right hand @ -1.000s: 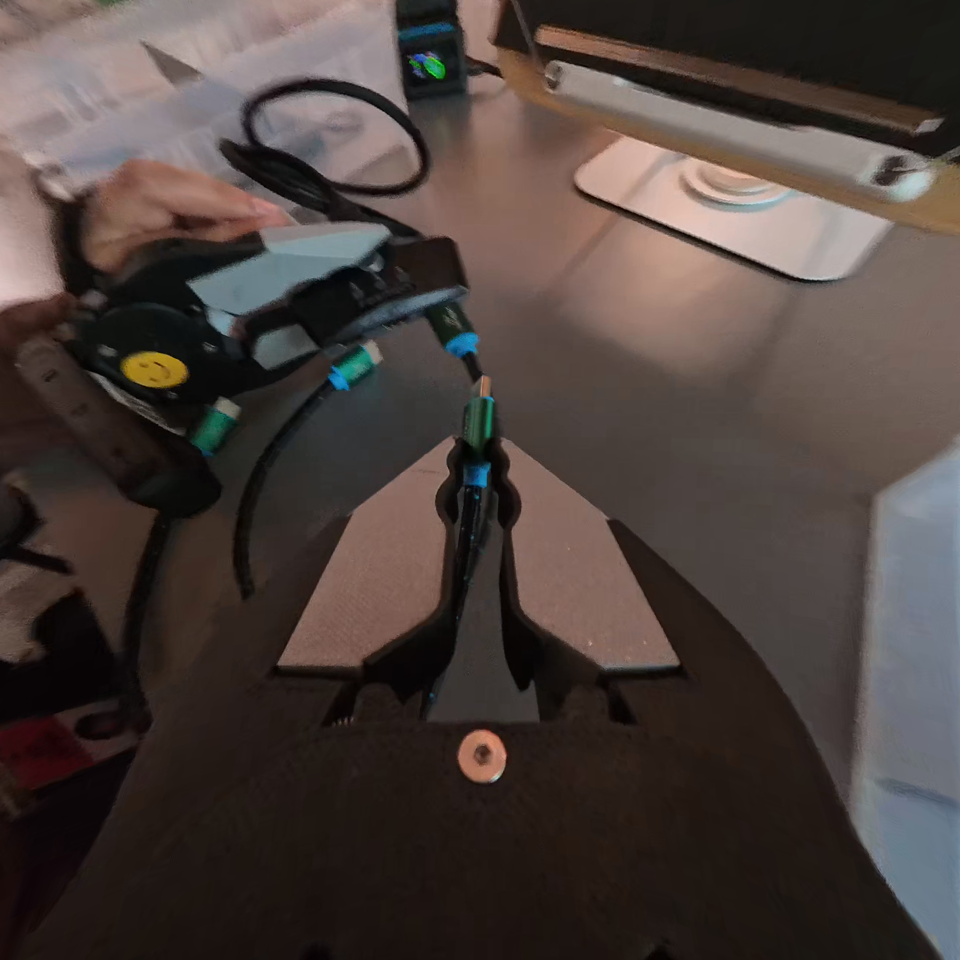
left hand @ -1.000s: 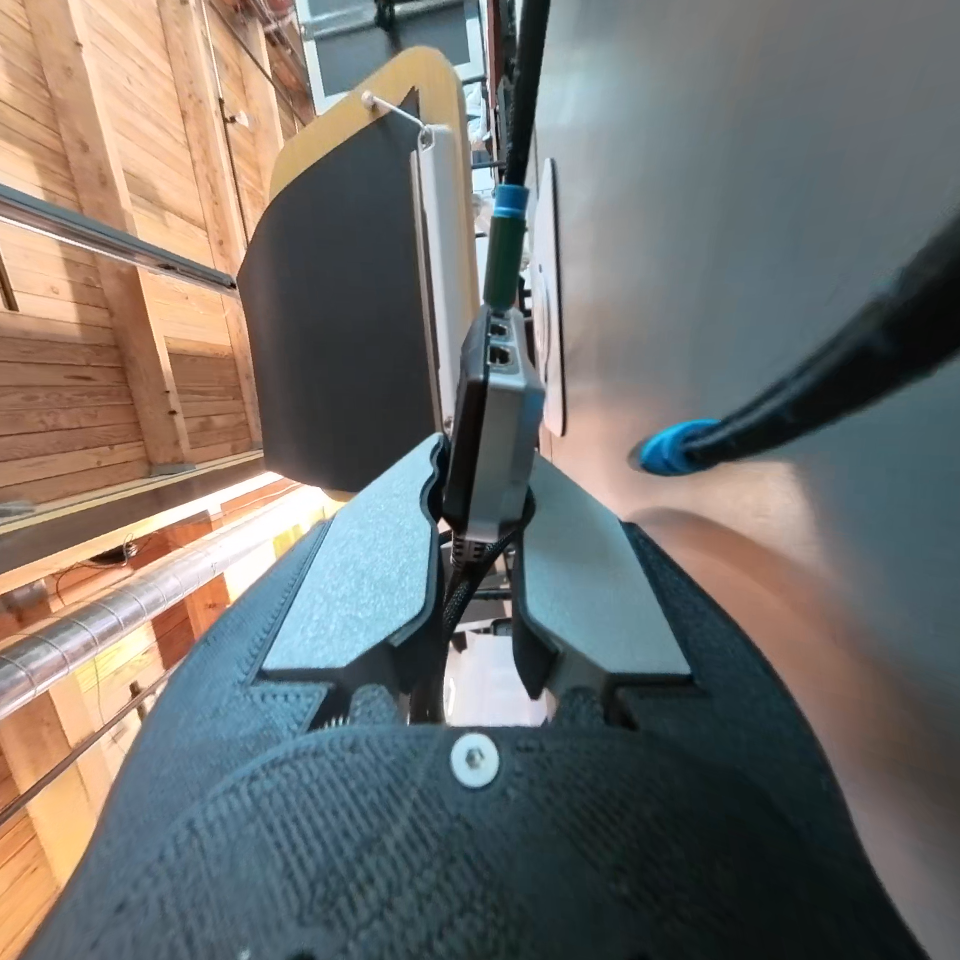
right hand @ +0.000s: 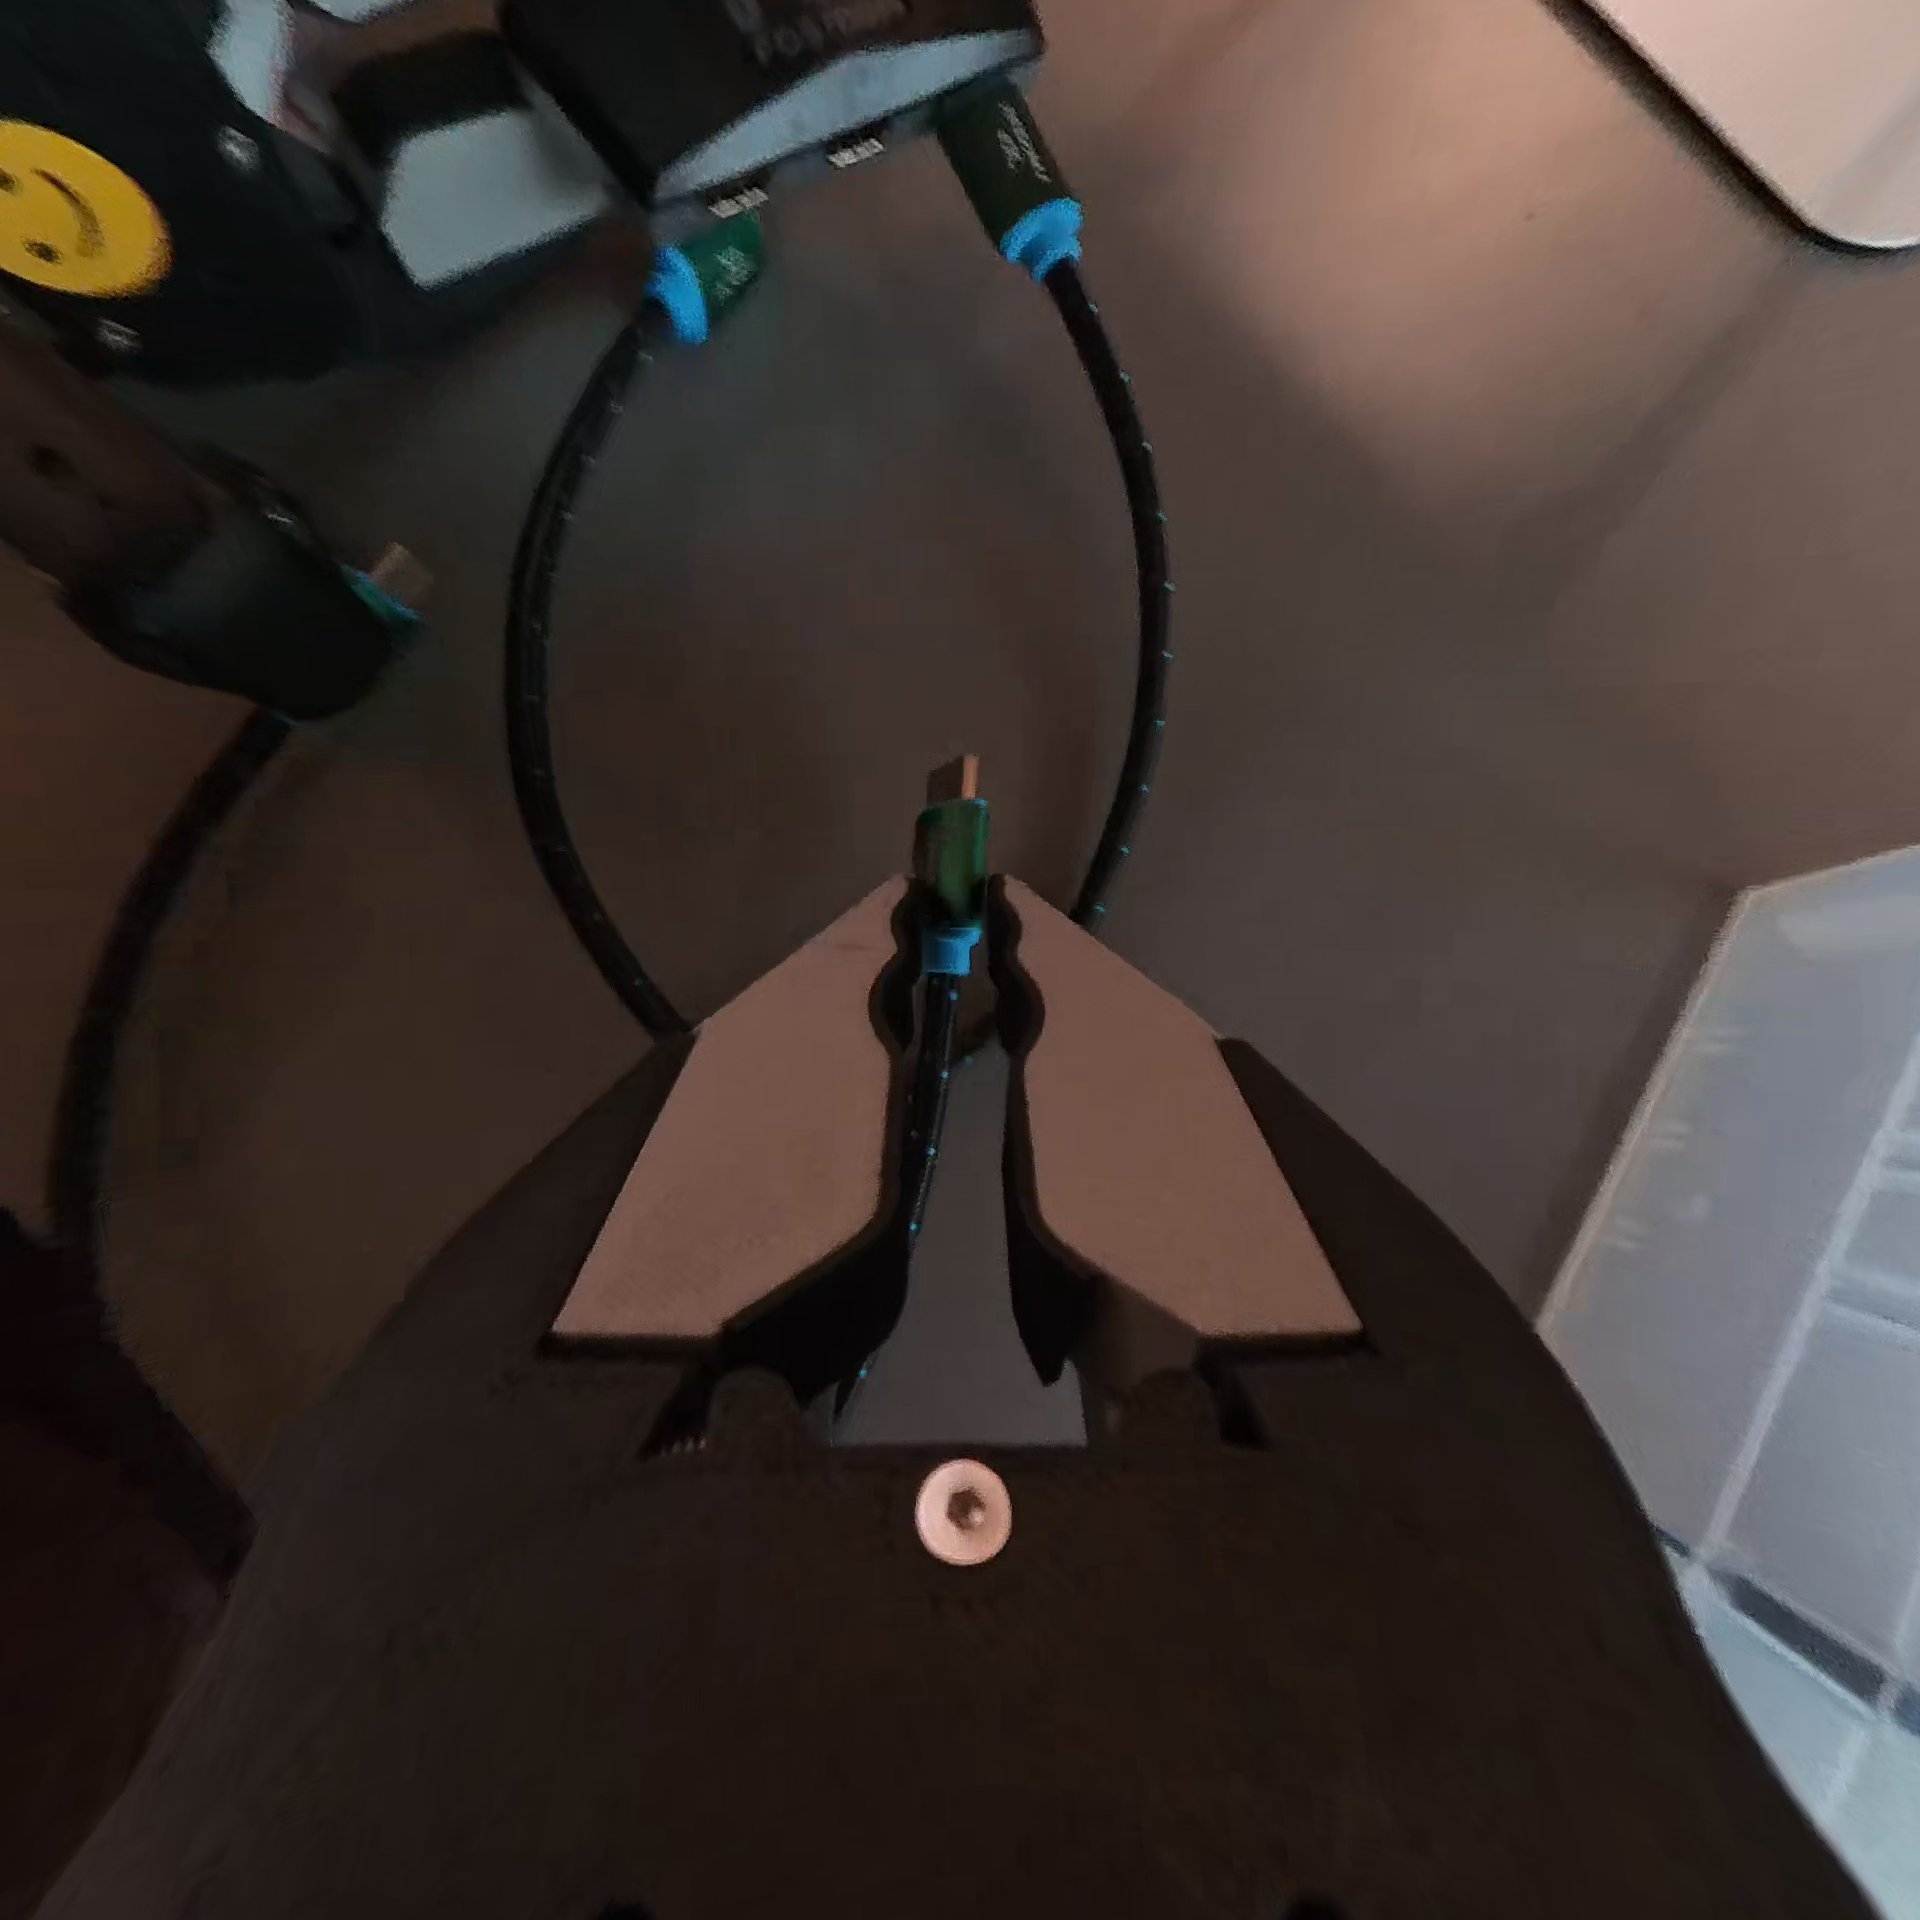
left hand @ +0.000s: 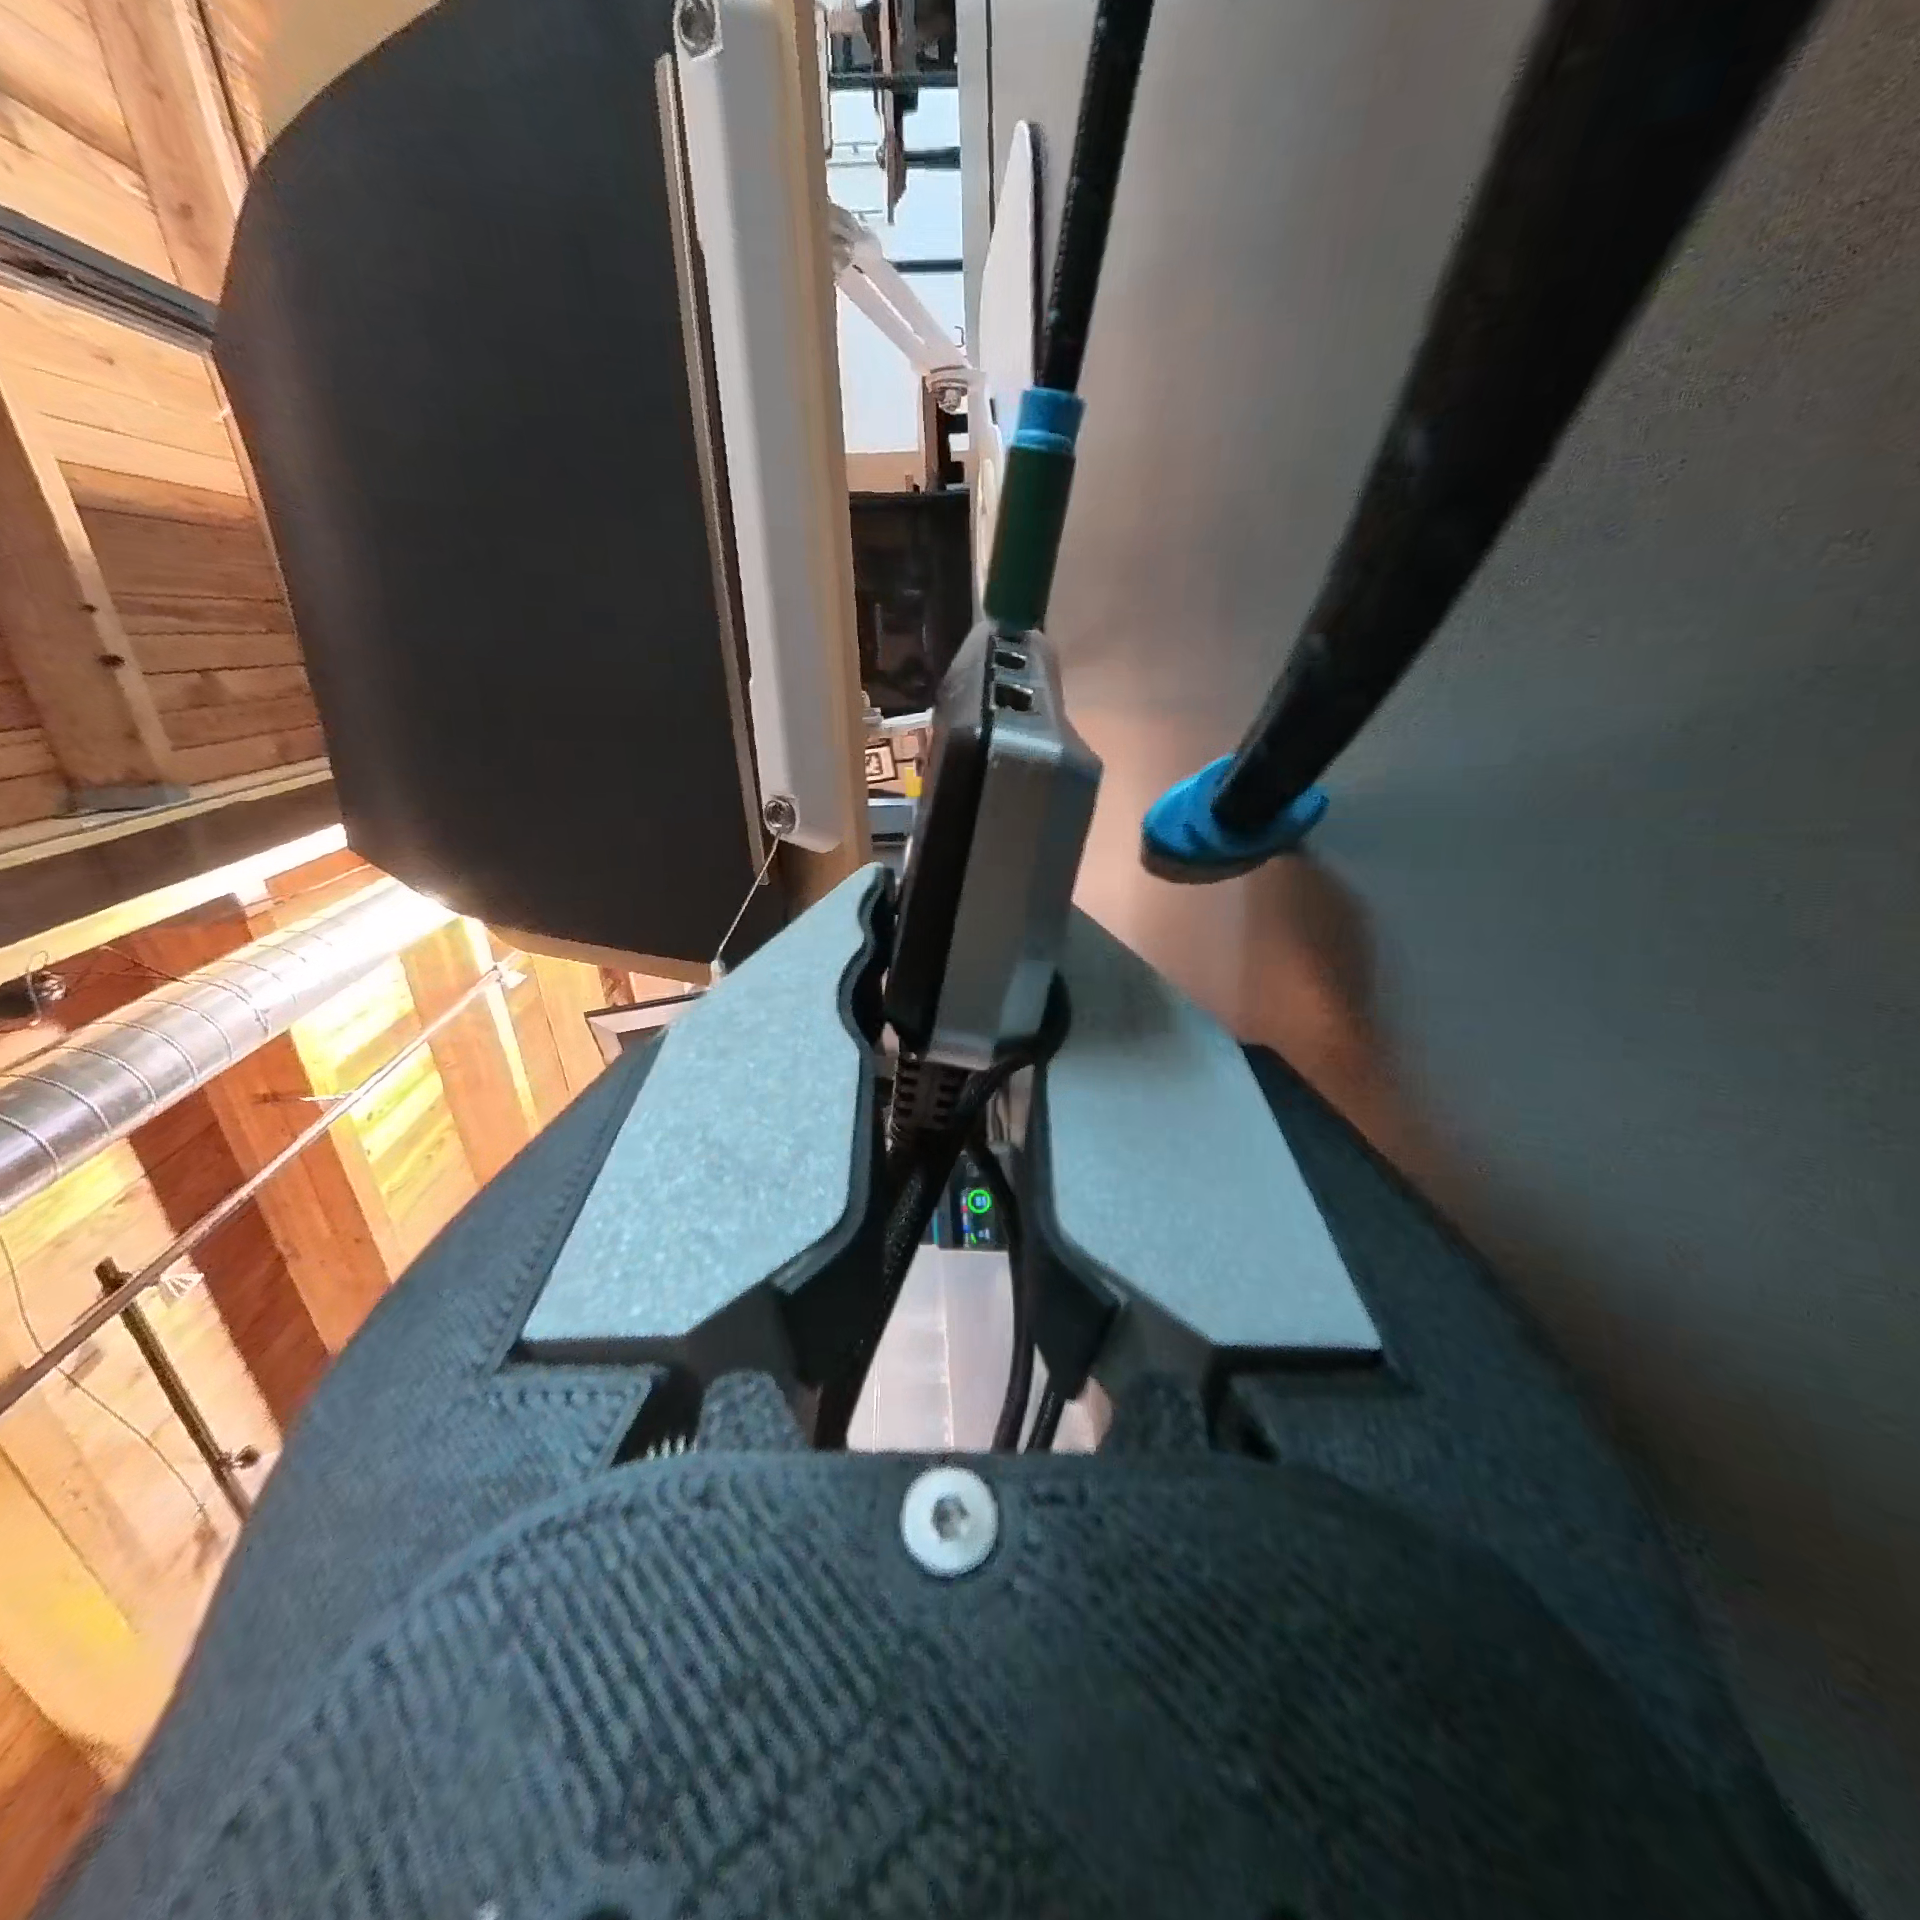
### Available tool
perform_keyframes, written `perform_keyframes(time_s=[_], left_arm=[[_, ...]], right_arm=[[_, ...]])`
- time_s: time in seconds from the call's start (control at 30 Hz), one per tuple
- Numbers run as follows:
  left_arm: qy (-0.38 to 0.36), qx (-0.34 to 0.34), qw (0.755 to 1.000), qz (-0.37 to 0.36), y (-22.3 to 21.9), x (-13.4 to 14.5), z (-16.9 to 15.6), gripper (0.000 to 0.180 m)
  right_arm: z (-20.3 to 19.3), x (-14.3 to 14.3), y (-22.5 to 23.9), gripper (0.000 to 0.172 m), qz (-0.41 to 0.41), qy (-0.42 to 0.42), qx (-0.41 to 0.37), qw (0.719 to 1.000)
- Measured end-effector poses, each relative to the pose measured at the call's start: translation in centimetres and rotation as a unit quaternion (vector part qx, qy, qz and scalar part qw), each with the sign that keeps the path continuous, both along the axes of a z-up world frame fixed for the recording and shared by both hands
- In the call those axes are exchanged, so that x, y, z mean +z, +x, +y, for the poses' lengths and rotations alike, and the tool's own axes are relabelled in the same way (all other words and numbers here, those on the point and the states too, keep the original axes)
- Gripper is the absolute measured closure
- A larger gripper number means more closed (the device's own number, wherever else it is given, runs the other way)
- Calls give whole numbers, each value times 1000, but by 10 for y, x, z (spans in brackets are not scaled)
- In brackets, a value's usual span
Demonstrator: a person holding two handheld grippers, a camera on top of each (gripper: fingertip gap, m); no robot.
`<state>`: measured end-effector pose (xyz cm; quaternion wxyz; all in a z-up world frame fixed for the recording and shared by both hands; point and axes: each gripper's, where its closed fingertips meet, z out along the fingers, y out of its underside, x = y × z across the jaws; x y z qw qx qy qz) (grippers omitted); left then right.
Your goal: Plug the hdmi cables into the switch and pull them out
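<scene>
while clamped edgewise between the left gripper [left hand: 971, 971], whose pads press both flat faces of it, the dark grey switch [left hand: 1003, 831] juts toward 12 o'clock of the left wrist view, ports outward. just behind the grip, at 6 o'clock of the switch, black braided cables [left hand: 914, 1153] drop out of its rear end between the fingers. farther along, at the 12 o'clock end of the switch, a green plug with a blue collar [left hand: 1029, 509] sits seated in the end port, with two open ports just beside it. to 2 o'clock, near but apart from the switch, another blue collar on a thick black cable [left hand: 1231, 821] against the grey tabletop [left hand: 1558, 1039]. beyond, from 9 to 11 o'clock, a dark panel with a white edge [left hand: 468, 468], and behind that a wooden wall [left hand: 114, 520] and a silver duct [left hand: 156, 1049].

in the right wrist view, pinched at the tips of the right gripper [right hand: 951, 914], a green hdmi plug [right hand: 951, 842] with its blue collar between the pads and its metal tip bare, pointing to 12 o'clock. well apart from it, at 11 to 12 o'clock, the switch [right hand: 790, 73] held in the other gripper [right hand: 312, 156], one green plug [right hand: 1013, 156] plugged in at the right end, its cable looping back toward 6 o'clock. just below the switch at 11 o'clock, a loose plug [right hand: 707, 275] lying on the table, not inserted. at 9 o'clock, one more plug tip [right hand: 395, 582], blurred. at 3 to 4 o'clock, a pale translucent box [right hand: 1766, 1247].
</scene>
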<state>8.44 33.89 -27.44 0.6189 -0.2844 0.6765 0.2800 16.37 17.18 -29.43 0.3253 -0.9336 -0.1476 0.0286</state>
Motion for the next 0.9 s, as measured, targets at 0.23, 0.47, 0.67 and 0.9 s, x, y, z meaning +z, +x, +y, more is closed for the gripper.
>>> perform_keyframes(time_s=[0.23, 0.47, 0.67, 0.9], left_arm=[[-8, -8, 1000, 9, 0, -5, -4, 157], [-13, -11, 1000, 7, 0, -5, -8, 157], [-19, -13, 1000, 6, -2, -6, -10, 157], [-27, -14, 1000, 7, -1, -7, -9, 157]], right_arm=[[-10, 14, -3, 151, -74, 94, 40, 992], [-2, -6, 0, 136, -172, 59, 58, 982], [6, -15, 6, 155, -275, 85, 105, 952], [3, -7, -2, 153, -326, 102, 145, 929]])
